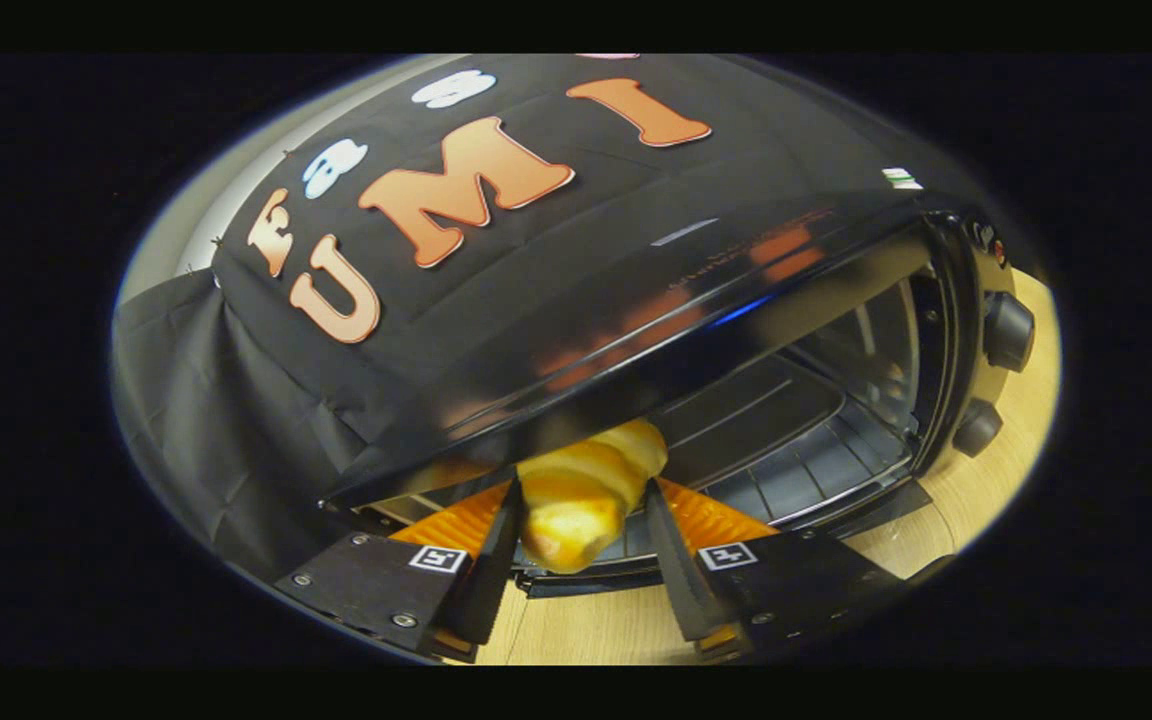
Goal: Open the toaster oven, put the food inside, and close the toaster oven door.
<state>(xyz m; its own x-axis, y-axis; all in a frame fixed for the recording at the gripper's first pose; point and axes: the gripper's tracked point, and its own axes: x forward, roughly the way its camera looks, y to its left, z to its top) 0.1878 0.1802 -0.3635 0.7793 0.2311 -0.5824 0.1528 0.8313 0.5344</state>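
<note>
The gripper [581, 520] has its 2 jaws clamped on the croissant [584, 490], just ahead lies the open toaster oven [816, 400]; placing and closing remain.

Recording booth; black cloth wall [266, 400]; toaster oven [736, 330] on wooden tabletop [986, 490].

A pale wood-grain tabletop [586, 625] runs beneath the jaws and on past their right side. Beyond the jaws hangs the booth's black cloth wall [236, 400], creased into folds, with a pale surface [211, 200] behind it.
</note>
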